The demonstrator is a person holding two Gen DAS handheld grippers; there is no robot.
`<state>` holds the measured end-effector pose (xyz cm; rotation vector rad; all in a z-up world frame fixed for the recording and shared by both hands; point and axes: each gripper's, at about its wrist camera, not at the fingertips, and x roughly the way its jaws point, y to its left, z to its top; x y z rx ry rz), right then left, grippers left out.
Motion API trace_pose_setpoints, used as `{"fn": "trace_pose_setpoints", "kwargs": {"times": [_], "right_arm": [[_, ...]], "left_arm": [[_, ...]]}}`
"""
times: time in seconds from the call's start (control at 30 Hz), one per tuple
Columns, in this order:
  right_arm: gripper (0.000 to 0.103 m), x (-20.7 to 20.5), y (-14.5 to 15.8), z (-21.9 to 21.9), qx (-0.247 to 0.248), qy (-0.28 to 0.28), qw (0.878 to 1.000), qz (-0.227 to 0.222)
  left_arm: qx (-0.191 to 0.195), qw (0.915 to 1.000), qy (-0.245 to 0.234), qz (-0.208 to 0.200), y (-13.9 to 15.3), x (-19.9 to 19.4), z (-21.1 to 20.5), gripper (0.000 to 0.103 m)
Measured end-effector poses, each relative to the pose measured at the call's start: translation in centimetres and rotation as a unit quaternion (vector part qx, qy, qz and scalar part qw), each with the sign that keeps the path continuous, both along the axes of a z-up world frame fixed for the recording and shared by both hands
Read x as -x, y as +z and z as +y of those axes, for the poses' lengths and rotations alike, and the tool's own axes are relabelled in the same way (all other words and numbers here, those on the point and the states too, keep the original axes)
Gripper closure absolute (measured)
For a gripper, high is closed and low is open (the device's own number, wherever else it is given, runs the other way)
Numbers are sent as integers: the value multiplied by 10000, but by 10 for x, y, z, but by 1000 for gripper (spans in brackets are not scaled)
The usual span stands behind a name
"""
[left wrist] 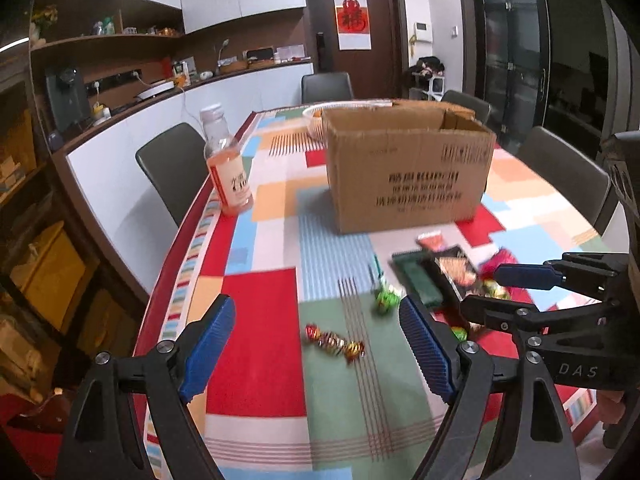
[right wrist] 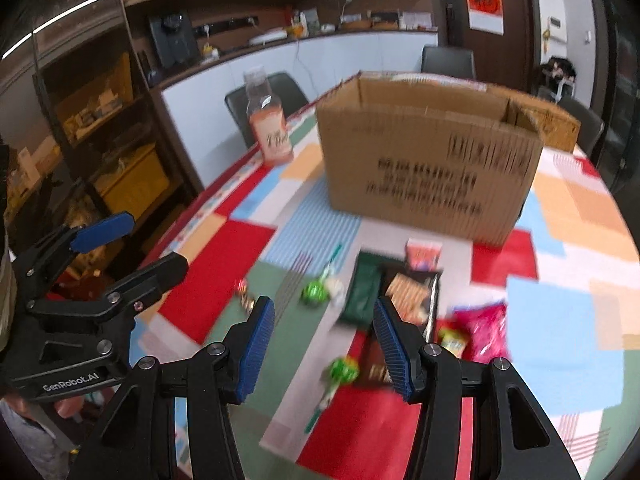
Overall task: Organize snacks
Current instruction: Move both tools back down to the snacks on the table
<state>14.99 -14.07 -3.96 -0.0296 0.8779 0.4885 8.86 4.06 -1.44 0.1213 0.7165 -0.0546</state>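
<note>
Probably a home dining room — table [left wrist: 260, 320], chairs [left wrist: 172, 168], sideboard counter [left wrist: 224, 92].

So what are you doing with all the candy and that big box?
A person holds two grippers over a colourful table. The left gripper and the right gripper are both open and hold nothing. Snacks lie loose on the tablecloth: wrapped candies, green lollipops, a dark green packet and a pink bag. The open cardboard box stands behind them, with a drink bottle off to its left. Nothing is picked up.

left tool [left wrist: 316, 354] black | blue ribbed pads [left wrist: 426, 354] | silver screws | marking perhaps "DAS"
</note>
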Motion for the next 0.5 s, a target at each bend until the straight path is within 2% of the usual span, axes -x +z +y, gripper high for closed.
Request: {"fn": "trace_pose_setpoints", "kwargs": {"times": [0.2,0.5], "right_arm": [[51,0,-29,5,-75,63,9984,561],[63,-10,-57,9,57,-14,9949,1008]], "left_arm": [[45,9990,44,447,-29,-2,4,19],[148,9967,62,795,-55,-14,10,19]]}}
